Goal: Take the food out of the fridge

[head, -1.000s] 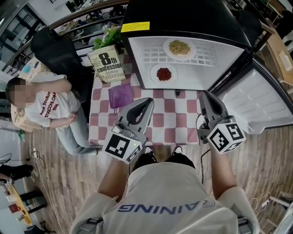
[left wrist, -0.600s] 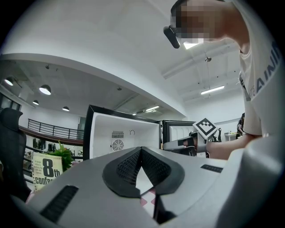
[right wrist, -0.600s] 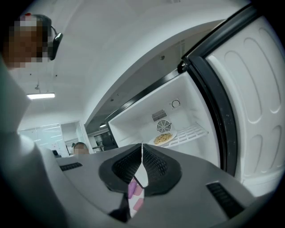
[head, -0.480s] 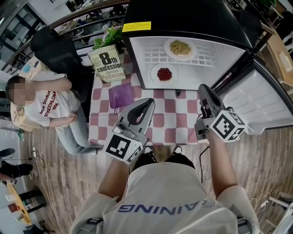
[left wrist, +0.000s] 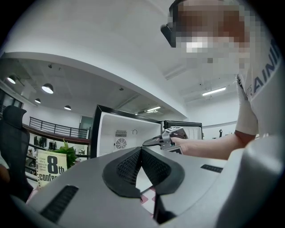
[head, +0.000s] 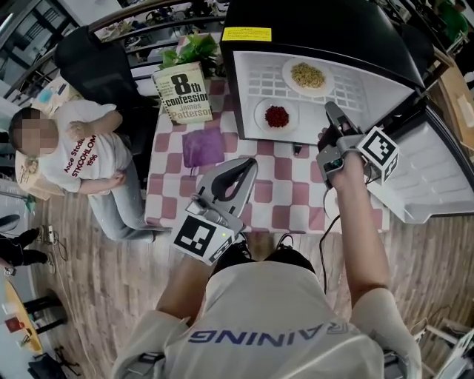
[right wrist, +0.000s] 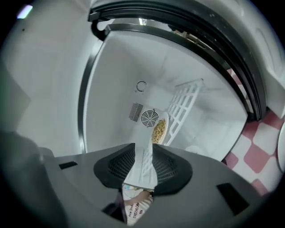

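Right hand-held gripper (head: 333, 112): moved up to fridge (head: 318, 22) mouth, jaws just opening, empty; noodle plate (head: 308, 75) ahead, ready to grasp; left hand-held gripper (head: 246, 166) jaws together

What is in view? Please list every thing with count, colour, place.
mini fridge: one, black, on tablecloth, door open
plate of yellow food: one, white, on shelf
plate of red food: one, white, lower in fridge
book: one, pale, left of fridge
plant: one, green, behind book
cloth: one, purple, before book
tablecloth: one, pink-white checks, under fridge
seated person: one, left of tablecloth
left gripper: one, grey, shut, over tablecloth
right gripper: one, grey, at fridge mouth, jaws have just been opening, nothing between
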`<action>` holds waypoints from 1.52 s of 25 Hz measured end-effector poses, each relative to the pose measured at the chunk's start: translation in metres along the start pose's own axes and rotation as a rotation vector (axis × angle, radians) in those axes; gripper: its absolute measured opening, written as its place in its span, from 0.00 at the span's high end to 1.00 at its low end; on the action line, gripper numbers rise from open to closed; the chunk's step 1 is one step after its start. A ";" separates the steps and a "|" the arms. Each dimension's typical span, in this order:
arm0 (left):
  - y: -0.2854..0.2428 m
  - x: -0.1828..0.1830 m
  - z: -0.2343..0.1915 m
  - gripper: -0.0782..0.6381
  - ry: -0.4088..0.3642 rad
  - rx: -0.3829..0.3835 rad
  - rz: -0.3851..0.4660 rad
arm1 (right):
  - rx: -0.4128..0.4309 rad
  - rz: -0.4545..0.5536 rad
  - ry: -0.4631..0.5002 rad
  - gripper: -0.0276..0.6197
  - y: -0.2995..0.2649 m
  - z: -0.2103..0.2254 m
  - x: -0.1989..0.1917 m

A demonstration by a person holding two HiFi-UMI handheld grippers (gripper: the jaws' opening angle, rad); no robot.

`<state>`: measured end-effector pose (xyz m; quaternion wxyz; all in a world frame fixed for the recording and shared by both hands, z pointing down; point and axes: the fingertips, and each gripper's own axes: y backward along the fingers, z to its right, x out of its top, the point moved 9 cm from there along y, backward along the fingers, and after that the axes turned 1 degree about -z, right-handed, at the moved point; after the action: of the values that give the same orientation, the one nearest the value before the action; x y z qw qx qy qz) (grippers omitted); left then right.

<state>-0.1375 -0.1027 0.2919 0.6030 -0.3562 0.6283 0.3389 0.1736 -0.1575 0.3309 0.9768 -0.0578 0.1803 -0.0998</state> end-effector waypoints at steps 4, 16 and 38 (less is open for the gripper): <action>0.006 -0.002 -0.005 0.88 0.009 0.002 0.003 | -0.045 0.024 -0.138 0.77 -0.023 0.011 0.006; 0.012 -0.009 -0.019 0.88 0.035 -0.001 0.014 | -0.128 0.048 -0.267 0.76 -0.059 0.028 0.016; 0.023 -0.017 -0.032 0.88 0.086 0.041 0.009 | -0.141 0.055 -0.289 0.90 -0.082 0.024 0.005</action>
<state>-0.1737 -0.1172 0.3104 0.5810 -0.3553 0.6619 0.3130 0.1732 -0.2363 0.3639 0.9885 -0.1349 0.0458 -0.0508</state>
